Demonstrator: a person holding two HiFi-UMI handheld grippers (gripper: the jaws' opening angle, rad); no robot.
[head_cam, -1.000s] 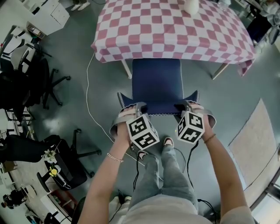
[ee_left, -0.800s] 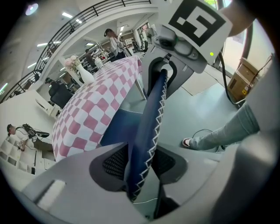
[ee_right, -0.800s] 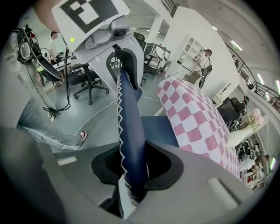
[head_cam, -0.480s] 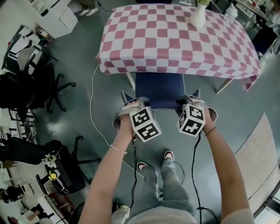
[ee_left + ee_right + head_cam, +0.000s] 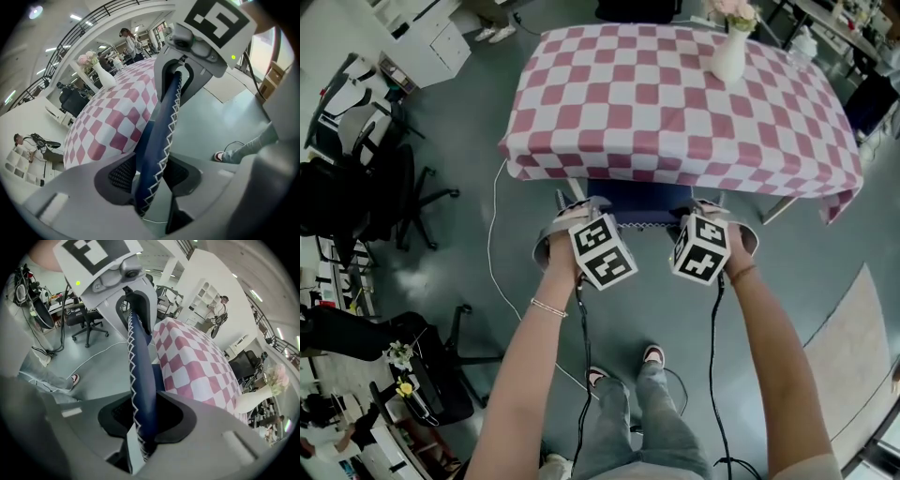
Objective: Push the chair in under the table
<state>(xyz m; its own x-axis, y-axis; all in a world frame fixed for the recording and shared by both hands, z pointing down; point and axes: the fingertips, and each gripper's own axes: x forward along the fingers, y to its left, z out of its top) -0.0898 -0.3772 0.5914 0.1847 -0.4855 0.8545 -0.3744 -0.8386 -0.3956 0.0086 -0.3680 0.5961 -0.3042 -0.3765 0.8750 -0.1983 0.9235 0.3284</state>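
- The chair (image 5: 649, 199) has slid farther in since the earlier frame; its seat is now mostly beneath the table (image 5: 619, 103).
- The right gripper (image 5: 701, 208) clamps the chair back.
- The left gripper (image 5: 584, 208) has just been opening its jaws, which now straddle the back loosely.
- The push looks nearly finished. The next move is probably a short shove, then release.
- The white vase (image 5: 728, 58) at the far right holds pink flowers (image 5: 733, 11).
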